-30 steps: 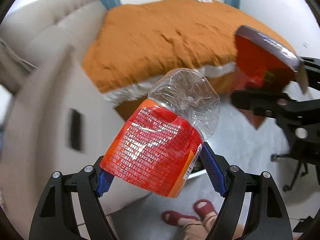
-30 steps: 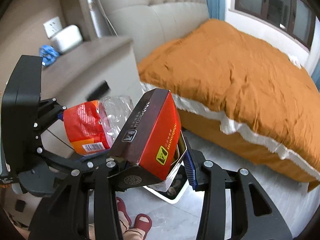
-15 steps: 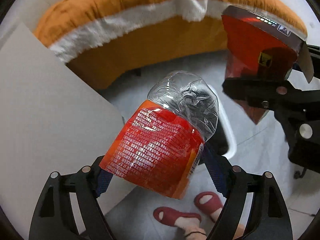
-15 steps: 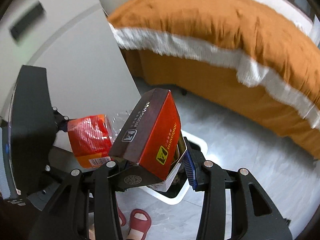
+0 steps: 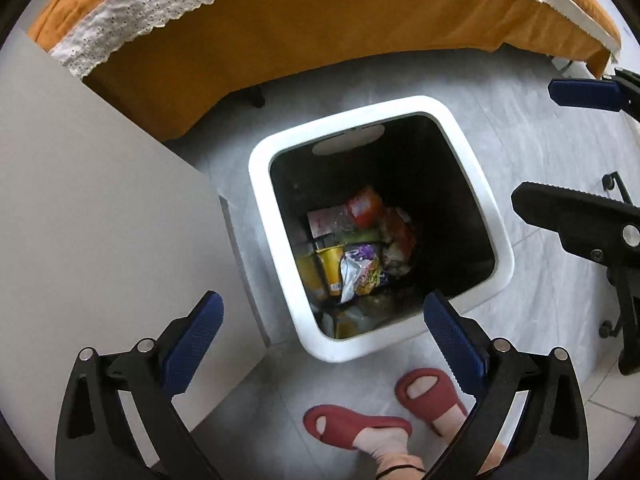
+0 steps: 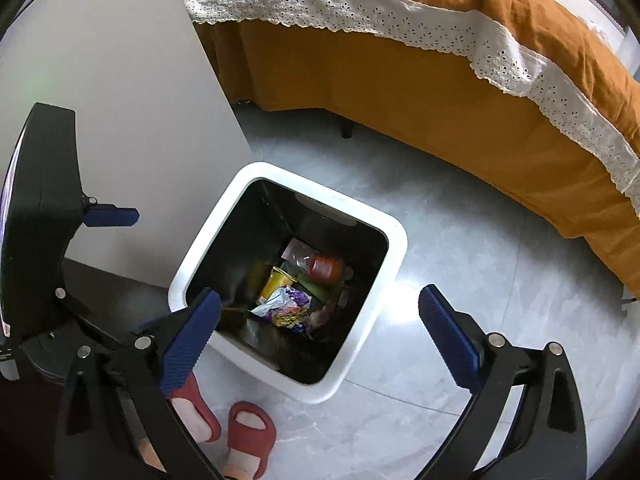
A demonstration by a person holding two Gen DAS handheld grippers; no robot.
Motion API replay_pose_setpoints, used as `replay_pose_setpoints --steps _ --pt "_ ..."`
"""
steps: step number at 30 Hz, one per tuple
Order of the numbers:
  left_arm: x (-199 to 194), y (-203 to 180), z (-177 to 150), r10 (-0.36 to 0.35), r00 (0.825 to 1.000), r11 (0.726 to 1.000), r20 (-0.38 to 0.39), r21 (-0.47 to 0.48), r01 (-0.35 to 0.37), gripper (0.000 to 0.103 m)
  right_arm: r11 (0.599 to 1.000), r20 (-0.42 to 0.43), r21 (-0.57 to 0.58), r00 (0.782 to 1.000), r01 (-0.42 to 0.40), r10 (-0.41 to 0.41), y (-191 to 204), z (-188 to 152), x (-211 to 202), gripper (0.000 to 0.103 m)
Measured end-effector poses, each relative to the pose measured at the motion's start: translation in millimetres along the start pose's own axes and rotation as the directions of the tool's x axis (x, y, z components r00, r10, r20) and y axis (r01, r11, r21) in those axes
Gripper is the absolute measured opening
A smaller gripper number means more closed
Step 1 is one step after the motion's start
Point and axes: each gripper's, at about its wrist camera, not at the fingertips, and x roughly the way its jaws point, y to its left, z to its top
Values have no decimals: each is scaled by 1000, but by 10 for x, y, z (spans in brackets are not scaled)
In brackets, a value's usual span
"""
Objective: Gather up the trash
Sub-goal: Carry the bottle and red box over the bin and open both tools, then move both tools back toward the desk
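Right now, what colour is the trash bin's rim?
White, around a dark inside; the trash bin rim shows best in the left wrist view.

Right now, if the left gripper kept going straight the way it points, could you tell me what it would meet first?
Probably the white square trash bin: the left gripper, jaws opening and empty, aims near its closest rim, perhaps passing inside to the wrappers; depth is unclear.

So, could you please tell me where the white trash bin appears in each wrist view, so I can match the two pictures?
Left wrist view: the white trash bin fills the centre, open top toward the camera, wrappers inside, just beyond the left gripper.
Right wrist view: the bin sits centre, slightly low and left, beyond the right gripper.
Shared landmark: the red slippers on the floor just below the bin.
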Motion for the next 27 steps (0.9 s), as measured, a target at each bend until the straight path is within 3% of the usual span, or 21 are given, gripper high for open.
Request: replay_pose_setpoints --steps 9,13,17,23,27 --pt "-543 90 127 48 997 998 58 -43 -46 99 999 43 -34 999 5 -4 88 253 -441 98" --pt "-1035 147 206 103 988 990 117 -104 -91 99 1000 76 -9 997 -13 13 68 392 -832 98" --pt "-1647 141 270 113 974 984 196 -158 -82 99 1000 151 22 988 -19 16 65 508 -1450 98" --pt "-2728 -10 353 135 930 982 341 -173 -79 99 990 293 134 956 -36 -5 1 647 -2471 98" --pt "-3538 15 346 188 878 972 441 -209 -104 99 986 391 149 920 -75 11 68 794 -3088 98"
